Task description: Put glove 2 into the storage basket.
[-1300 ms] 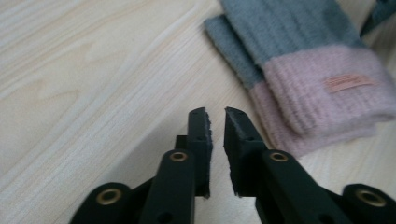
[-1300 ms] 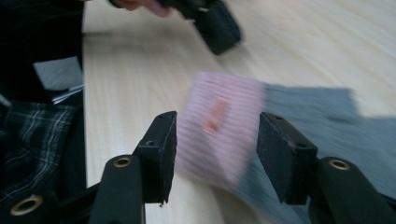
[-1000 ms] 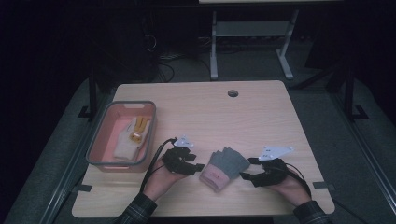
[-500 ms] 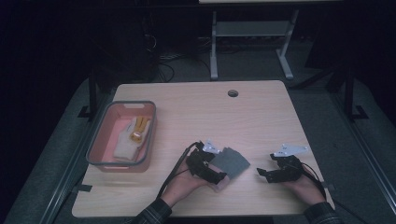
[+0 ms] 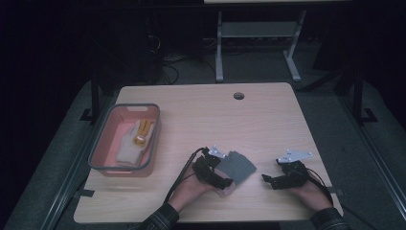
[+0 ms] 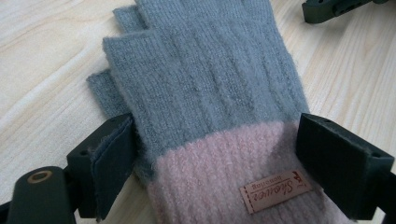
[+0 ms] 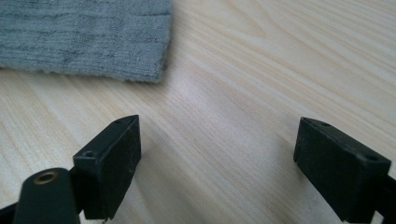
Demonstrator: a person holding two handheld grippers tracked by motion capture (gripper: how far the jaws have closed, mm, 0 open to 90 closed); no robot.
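1. The glove [image 6: 205, 107], grey knit with a pink ribbed cuff and a small sewn label, lies flat on the table [image 5: 201, 110] near its front edge, between the two hands.
2. The left tongs [image 6: 217, 154] sit over the pink cuff. Their jaws have just been opening and now stand spread wide, one on each side of the cuff. The left jaw's pad lies against the cuff's fuzzy edge; the right jaw stands just beside the other edge. No pinch on the fabric is evident.
3. In the high view the left tongs [image 5: 216, 172] rest at the near left corner of the glove [image 5: 237, 166], with the hand behind them.
4. The right tongs [image 7: 217, 163] hover low over bare wood. Their jaws have just been opening and are spread, with nothing between them. A grey edge of the glove [image 7: 84, 37] lies ahead and to the left, apart from the jaws.
5. In the high view the right tongs [image 5: 268, 179] are to the right of the glove, apart from it.
6. A pink bin [image 5: 103, 143] with a grey rim sits at the table's left side, well apart from the glove, holding pale and yellow items that are too small to identify.
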